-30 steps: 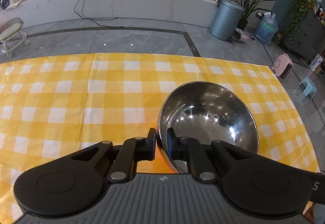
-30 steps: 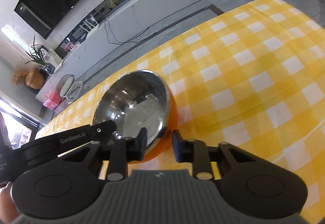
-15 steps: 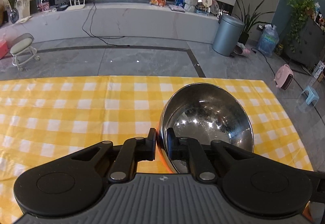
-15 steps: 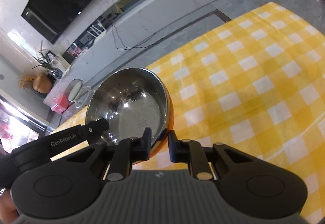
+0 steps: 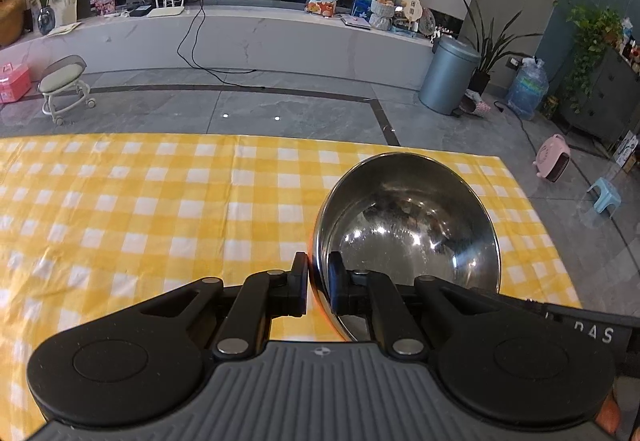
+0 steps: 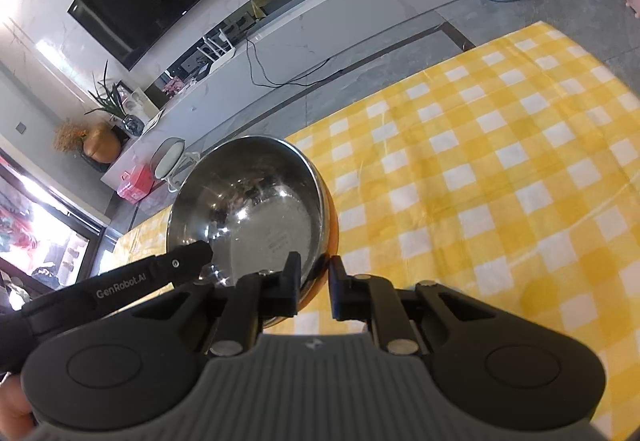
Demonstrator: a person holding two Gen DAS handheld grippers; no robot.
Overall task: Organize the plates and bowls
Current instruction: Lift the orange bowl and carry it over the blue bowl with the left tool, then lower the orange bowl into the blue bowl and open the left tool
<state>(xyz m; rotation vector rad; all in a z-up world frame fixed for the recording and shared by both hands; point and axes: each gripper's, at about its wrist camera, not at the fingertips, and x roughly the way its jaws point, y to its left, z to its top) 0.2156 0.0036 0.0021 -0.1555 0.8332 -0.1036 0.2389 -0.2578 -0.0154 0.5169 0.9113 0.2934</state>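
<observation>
while both tools pinch its rim, the steel bowl hangs tilted above the yellow checked bench.
left tool point(image 5: 318, 287) is clenched on the bowl point(image 5: 408, 225) at its near rim, one finger outside, one inside; right tool point(image 6: 312, 289) is closing on the opposite side of that rim, which lies between its fingers, likely so the wide bowl does not swing while carried. the left view shows the whole bench point(image 5: 160, 209) bare of other dishes; the right view alone shows the bowl's orange outer wall, and the left tool's arm reaching in.
</observation>
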